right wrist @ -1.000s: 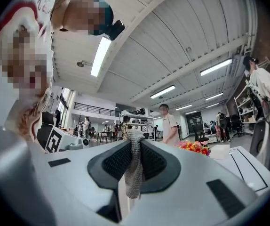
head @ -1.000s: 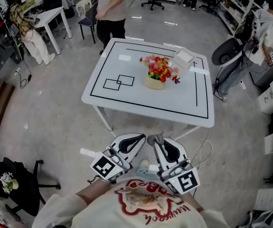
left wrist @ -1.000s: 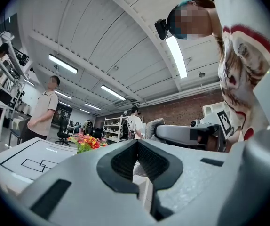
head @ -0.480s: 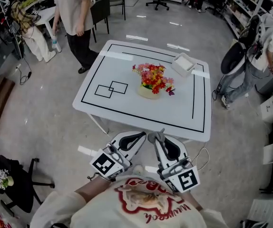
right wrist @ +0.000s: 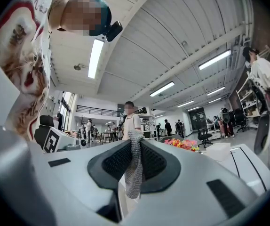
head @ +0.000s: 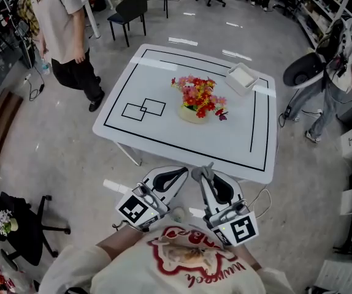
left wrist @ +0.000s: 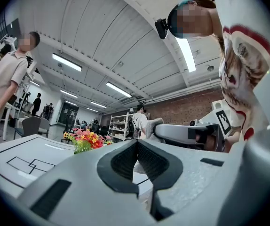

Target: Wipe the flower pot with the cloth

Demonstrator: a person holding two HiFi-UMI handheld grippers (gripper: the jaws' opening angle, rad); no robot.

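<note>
- Over the floor short of the white rectangular table with black taped lines [head: 164, 136], the head view shows the left gripper [head: 181, 176] and right gripper [head: 202, 177] held by the person's chest, both pointing at the table; the cream flower pot of red and yellow blooms [head: 192, 114] stands near the table's middle, well ahead, neither hand clearly nearer
- Left gripper view: jaws pressed together on nothing; the flower pot [left wrist: 84, 140] shows ahead, left of the jaw line
- Right gripper view: jaws pinch a grey knitted cloth [right wrist: 133, 173] hanging upright between them; the flower pot [right wrist: 184, 145] lies ahead to the right, so a long forward reach looks needed
</note>
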